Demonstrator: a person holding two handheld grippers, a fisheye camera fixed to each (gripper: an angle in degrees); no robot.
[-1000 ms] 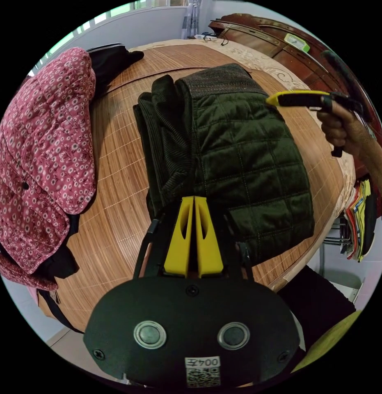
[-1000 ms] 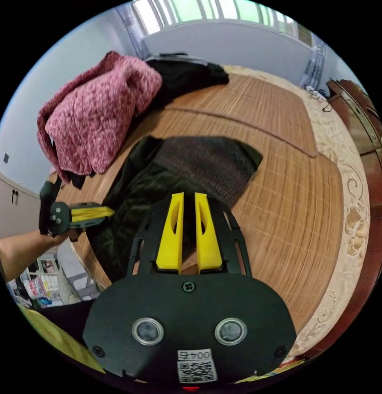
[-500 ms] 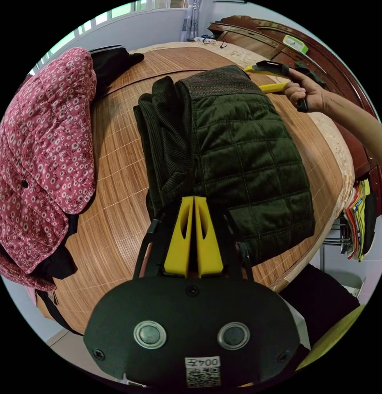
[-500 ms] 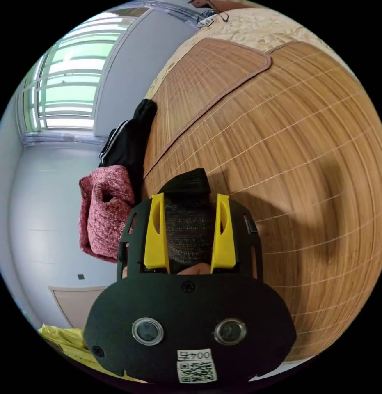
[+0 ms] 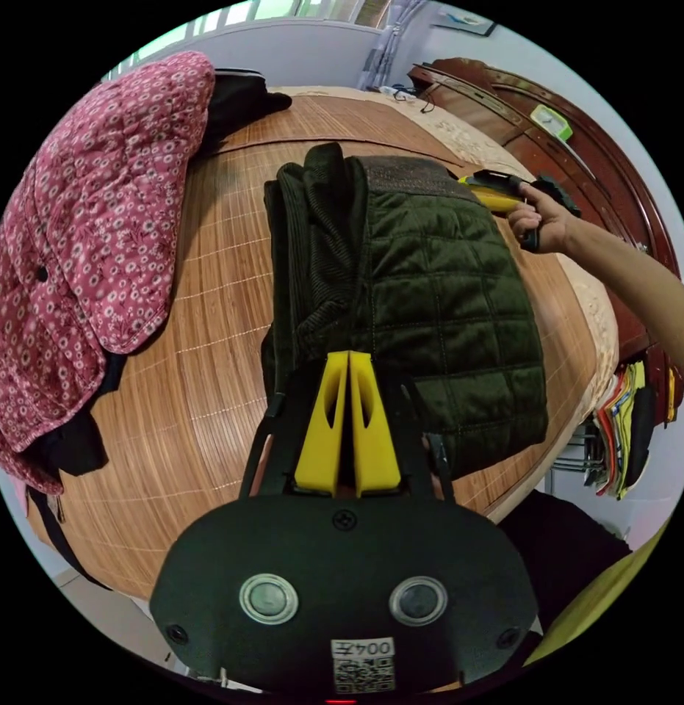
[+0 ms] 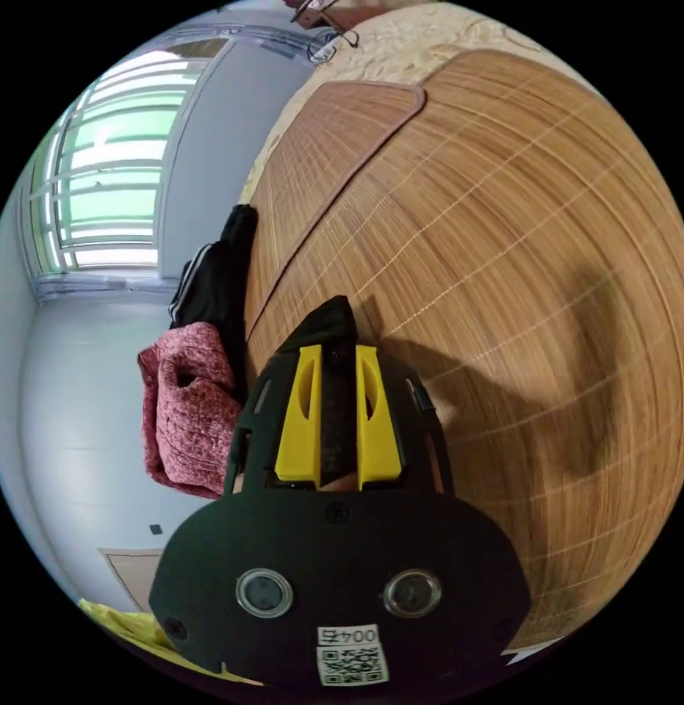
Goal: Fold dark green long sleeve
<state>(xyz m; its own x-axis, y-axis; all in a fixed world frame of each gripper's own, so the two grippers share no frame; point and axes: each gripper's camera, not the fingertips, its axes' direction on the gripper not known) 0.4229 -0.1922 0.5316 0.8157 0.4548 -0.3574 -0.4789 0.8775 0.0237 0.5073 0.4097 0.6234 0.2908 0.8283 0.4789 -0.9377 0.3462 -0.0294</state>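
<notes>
The dark green quilted long sleeve (image 5: 430, 308) lies folded into a thick rectangle on the bamboo mat (image 5: 195, 367). My left gripper (image 5: 347, 356) is shut, its tips at the garment's near edge; I cannot tell whether any cloth is pinched. A hand (image 5: 540, 220) holds my right gripper (image 5: 483, 192) at the garment's far right corner, by the ribbed hem. In the right gripper view, the right gripper (image 6: 338, 354) has its jaws closed on a strip of the dark cloth (image 6: 330, 323).
A pink floral garment (image 5: 84, 220) is heaped on the mat's left side, with a black garment (image 5: 239, 95) behind it. A dark wooden bed frame (image 5: 577, 147) runs along the right. Stacked clothes (image 5: 628, 426) hang off the bed's edge.
The right gripper came from beside the garment to its far corner, opened around the hem, and has now closed on it. The left gripper stayed shut at the near edge.
</notes>
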